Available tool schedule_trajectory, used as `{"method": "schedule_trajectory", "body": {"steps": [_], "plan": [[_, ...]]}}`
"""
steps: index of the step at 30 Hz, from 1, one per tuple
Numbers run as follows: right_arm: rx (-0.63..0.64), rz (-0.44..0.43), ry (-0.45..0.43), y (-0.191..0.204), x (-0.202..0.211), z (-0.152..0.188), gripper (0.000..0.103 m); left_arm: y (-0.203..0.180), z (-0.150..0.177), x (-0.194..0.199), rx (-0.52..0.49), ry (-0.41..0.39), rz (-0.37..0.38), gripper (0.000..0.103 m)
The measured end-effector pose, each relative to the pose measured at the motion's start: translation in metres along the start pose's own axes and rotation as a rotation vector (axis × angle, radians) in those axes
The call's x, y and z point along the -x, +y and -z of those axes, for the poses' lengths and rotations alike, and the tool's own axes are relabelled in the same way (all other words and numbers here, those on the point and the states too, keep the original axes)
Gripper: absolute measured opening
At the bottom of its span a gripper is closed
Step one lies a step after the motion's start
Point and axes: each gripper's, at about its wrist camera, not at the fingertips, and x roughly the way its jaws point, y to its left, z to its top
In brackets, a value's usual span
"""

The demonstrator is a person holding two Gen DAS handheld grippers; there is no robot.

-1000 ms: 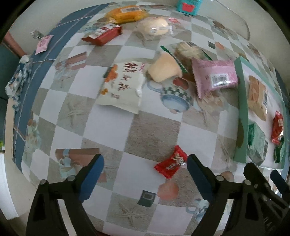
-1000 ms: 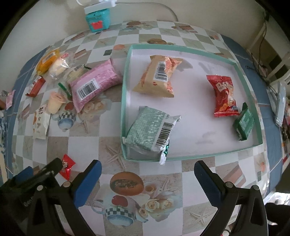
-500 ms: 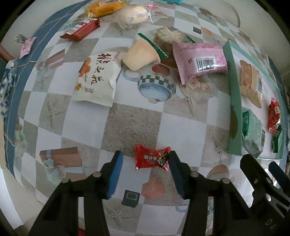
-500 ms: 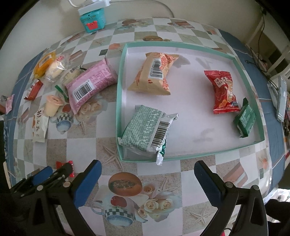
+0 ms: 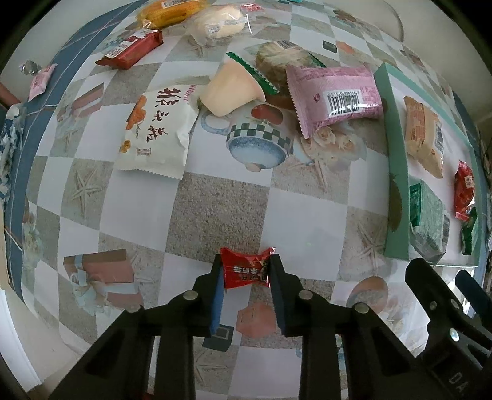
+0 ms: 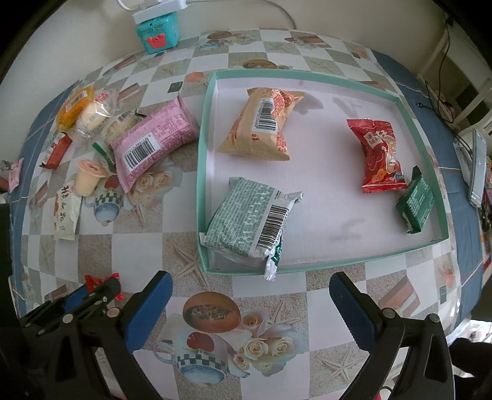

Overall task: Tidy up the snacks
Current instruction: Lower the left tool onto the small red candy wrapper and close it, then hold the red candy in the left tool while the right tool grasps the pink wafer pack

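Observation:
My left gripper is shut on a small red candy just above the checked tablecloth; the same candy shows at the lower left of the right wrist view. My right gripper is open and empty, in front of the near wall of the teal tray. The tray holds an orange pack, a green patterned pack, a red pack and a dark green pack. Loose on the table are a pink pack, a white pack and a jelly cup.
A red bar, a yellow pack and a clear-wrapped bun lie at the far left. A teal box stands by the wall. A small pink packet lies near the table's left edge. The tray's left wall rises to the right of my left gripper.
My left gripper closed from wide open onto the red candy. The right gripper moved slightly closer to the tray and stayed open.

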Motion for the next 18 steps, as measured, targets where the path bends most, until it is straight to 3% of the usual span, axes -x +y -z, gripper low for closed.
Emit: {"method": "schedule_trajectory", "body": {"steps": [10, 18], "plan": [[0.005, 0.001, -0.011, 0.004, 0.000, -0.004, 0.103, 0.020, -0.007, 0.011, 0.077, -0.030, 0.036, 0.027], [0.015, -0.054, -0.104, 0.012, 0.009, -0.027, 0.103, 0.050, -0.030, 0.033, 0.200, -0.083, 0.066, 0.027]]}}
